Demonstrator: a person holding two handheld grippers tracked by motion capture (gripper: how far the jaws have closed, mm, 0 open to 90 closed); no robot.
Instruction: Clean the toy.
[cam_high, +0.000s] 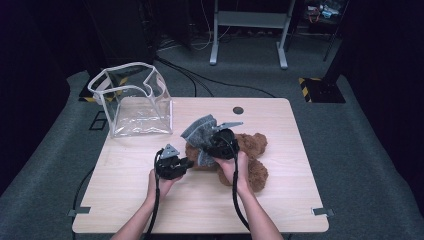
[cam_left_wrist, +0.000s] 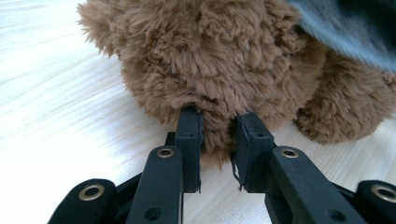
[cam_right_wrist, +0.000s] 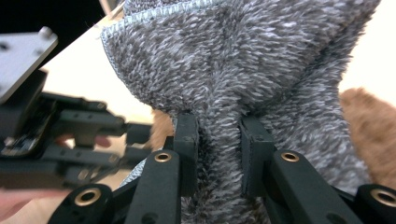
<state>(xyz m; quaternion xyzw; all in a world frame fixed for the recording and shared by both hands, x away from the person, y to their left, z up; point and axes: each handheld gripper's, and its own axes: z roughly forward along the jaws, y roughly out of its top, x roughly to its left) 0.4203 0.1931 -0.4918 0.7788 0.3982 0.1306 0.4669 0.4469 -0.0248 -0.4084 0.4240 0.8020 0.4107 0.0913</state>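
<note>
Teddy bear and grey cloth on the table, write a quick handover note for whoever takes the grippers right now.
Left gripper: fingers shut on a tuft of the brown teddy bear, pinning it to the table.
Right gripper: fingers shut on the grey fleece cloth, lifted above the bear.
Clear bag: open, standing at the far left corner, nothing visible inside.
Done: both things gripped.
Left, probably: pull the cloth free of the bear, then pack things into the bag.

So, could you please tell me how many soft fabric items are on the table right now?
2. A brown teddy bear lies at the table's middle-right, pinched by the left tongs. A grey fuzzy cloth is held above it in the right tongs. Nothing seems hidden inside the clear bag.
</note>
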